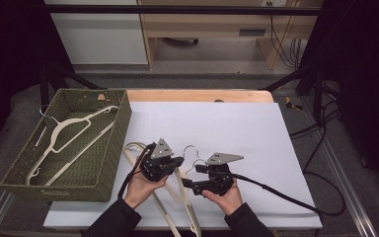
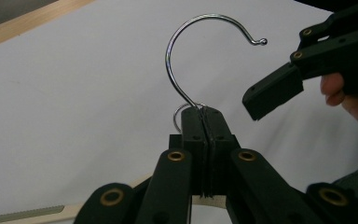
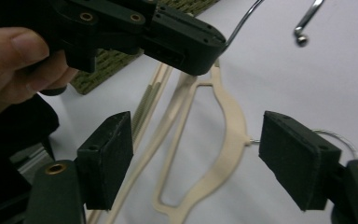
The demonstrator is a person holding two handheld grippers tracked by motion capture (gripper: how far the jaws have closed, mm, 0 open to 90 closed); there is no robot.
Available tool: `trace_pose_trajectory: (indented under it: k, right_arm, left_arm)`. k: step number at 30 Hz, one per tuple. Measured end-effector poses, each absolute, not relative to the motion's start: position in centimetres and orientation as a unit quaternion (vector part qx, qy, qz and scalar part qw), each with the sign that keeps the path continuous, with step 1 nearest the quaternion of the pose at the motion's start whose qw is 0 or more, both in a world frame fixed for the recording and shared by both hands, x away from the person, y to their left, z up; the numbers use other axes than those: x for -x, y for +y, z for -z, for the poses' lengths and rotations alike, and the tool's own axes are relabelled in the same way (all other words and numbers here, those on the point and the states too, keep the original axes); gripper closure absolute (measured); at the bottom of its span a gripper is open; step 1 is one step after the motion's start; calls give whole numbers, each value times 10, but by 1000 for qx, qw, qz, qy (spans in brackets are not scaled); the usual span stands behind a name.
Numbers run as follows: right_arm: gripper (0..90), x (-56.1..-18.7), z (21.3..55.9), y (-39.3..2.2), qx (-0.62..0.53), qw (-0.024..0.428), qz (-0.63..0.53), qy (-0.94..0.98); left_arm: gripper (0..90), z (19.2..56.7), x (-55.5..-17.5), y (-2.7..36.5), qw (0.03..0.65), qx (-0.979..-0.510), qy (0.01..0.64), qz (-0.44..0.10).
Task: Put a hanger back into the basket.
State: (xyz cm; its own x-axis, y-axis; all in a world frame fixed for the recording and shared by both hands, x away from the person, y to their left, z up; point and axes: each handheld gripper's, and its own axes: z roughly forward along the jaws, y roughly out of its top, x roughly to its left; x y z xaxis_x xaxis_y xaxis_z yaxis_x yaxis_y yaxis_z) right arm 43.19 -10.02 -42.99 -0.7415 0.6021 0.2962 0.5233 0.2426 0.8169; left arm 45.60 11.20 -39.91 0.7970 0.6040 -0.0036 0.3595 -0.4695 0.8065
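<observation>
White sheet (image 1: 237, 128) covers the table, wicker basket (image 1: 103, 163) at left holding one cream hanger (image 1: 61, 140). Left gripper (image 2: 206, 114) is clenched on the neck of a second hanger's metal hook (image 2: 186, 42), near centre. Right gripper (image 3: 196, 149) hangs released, jaws apart over another cream hanger (image 3: 228, 135) lying flat.

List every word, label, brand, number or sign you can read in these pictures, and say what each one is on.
None: no readable text in any view.
Hangers, basket, white sheet: no print or label.
Left gripper and right gripper: plain black, no marking.
Small dark plate on the wooden furniture behind the table: too small and blurred to tell whether it carries text.
</observation>
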Motion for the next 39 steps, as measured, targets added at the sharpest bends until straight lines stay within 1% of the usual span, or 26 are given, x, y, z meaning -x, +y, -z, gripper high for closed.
trace_pose_trajectory:
  k: [3,4,5,6,7,8,9,11,12,16,17,18,19,20,21,23,30,31,32,33,34,35,36,37,38,39]
  right_arm:
    - [305,-433,431,-97,-357,38,-499,789]
    - [342,-433,433,-92,-352,35,-495,793]
    - [342,-433,433,-92,-352,35,-495,793]
    - [387,-434,435,-88,-354,31,-489,797]
    - [387,-434,435,-88,-354,31,-489,797]
    - [431,-435,438,-85,-357,22,-488,796]
    - [431,-435,438,-85,-357,22,-488,796]
    - [480,-436,442,-83,-359,17,-485,797]
    - [529,-437,444,-82,-358,4,-487,797]
    - [626,-438,448,-79,-358,-21,-488,795]
    - [626,-438,448,-79,-358,-21,-488,795]
    - [671,-439,449,-78,-358,-34,-488,796]
    - [692,-439,449,-78,-358,-39,-488,795]
    - [692,-439,449,-78,-358,-39,-488,795]
    - [727,-439,449,-78,-358,-47,-486,796]
    - [728,-440,450,-77,-365,-52,-477,798]
    - [764,-438,449,-77,-377,-66,-488,785]
    - [764,-438,449,-77,-377,-66,-488,785]
    - [769,-438,448,-77,-377,-67,-491,783]
    - [778,-437,446,-78,-382,-66,-492,780]
    - [778,-437,446,-78,-382,-66,-492,780]
    - [792,-437,443,-79,-379,-69,-496,778]
    - [792,-437,443,-79,-379,-69,-496,778]
    - [797,-436,442,-80,-380,-65,-496,778]
    - [810,-435,437,-82,-380,-66,-499,776]
    - [818,-434,436,-83,-382,-69,-499,775]
  left_arm:
    - [886,399,-455,112,430,-845,284,-142]
    - [886,399,-455,112,430,-845,284,-142]
    - [886,399,-455,112,430,-845,284,-142]
    - [886,399,-455,112,430,-845,284,-142]
    - [886,399,-455,112,430,-845,284,-142]
    - [886,399,-455,112,430,-845,284,-141]
    - [886,399,-455,112,430,-845,284,-141]
    - [886,399,-455,112,430,-845,284,-141]
    - [886,399,-455,112,430,-845,285,-141]
    - [885,399,-454,110,428,-847,282,-139]
    - [885,399,-454,110,428,-847,282,-139]
    - [885,400,-454,110,427,-848,280,-139]
    - [884,400,-454,109,426,-849,280,-137]
    - [884,400,-454,109,426,-849,280,-137]
    - [886,401,-453,109,429,-848,281,-135]
    - [894,399,-454,111,440,-845,280,-115]
    - [690,386,-446,131,464,-829,287,-126]
    - [690,382,-443,137,468,-826,285,-133]
    - [649,379,-441,142,474,-822,284,-140]
    - [567,376,-439,147,479,-818,285,-144]
    - [567,373,-437,152,484,-814,286,-148]
    - [474,371,-436,156,486,-812,286,-151]
    - [474,369,-435,160,488,-809,287,-154]
    - [442,366,-433,165,495,-803,289,-163]
    - [372,362,-431,173,504,-797,290,-165]
    - [355,361,-430,177,511,-793,290,-160]
